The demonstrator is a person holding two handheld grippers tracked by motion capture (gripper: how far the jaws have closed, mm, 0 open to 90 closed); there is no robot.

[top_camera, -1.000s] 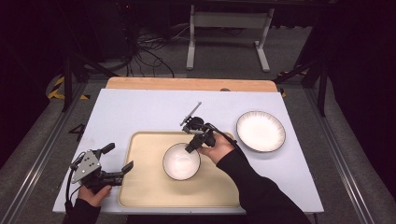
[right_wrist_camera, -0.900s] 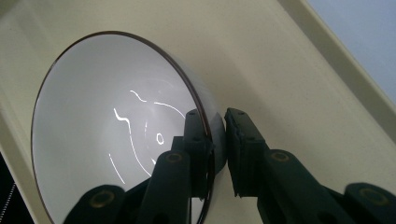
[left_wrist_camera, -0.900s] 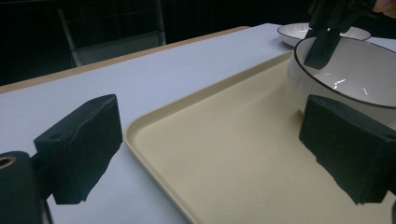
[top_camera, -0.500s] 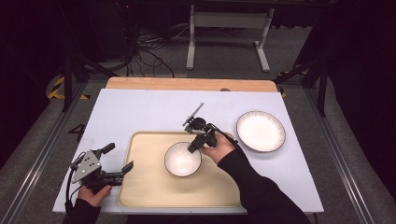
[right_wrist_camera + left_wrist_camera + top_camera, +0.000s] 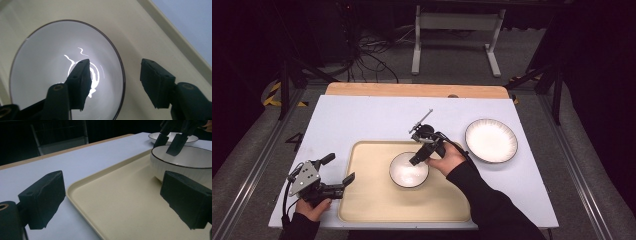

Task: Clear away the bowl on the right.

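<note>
Dark floor and cables ring the white-topped desk (image 5: 362, 120), where a beige tray (image 5: 372, 200) lies near the person's edge. Right tongs (image 5: 418, 157) hang over the far-right rim of the white bowl (image 5: 408, 172) — their jaws have just been opening and now stand apart, one above the bowl's inside, the other outside over the tray, the rim between them with neither pad pressing on it. That bowl sits upright in the tray's right half. Left tongs (image 5: 339, 175) hover at the tray's left edge, well apart from the bowl, jaws wide with nothing between them. Farther right on the desk, off the tray, rests a white plate (image 5: 491, 140).
</note>
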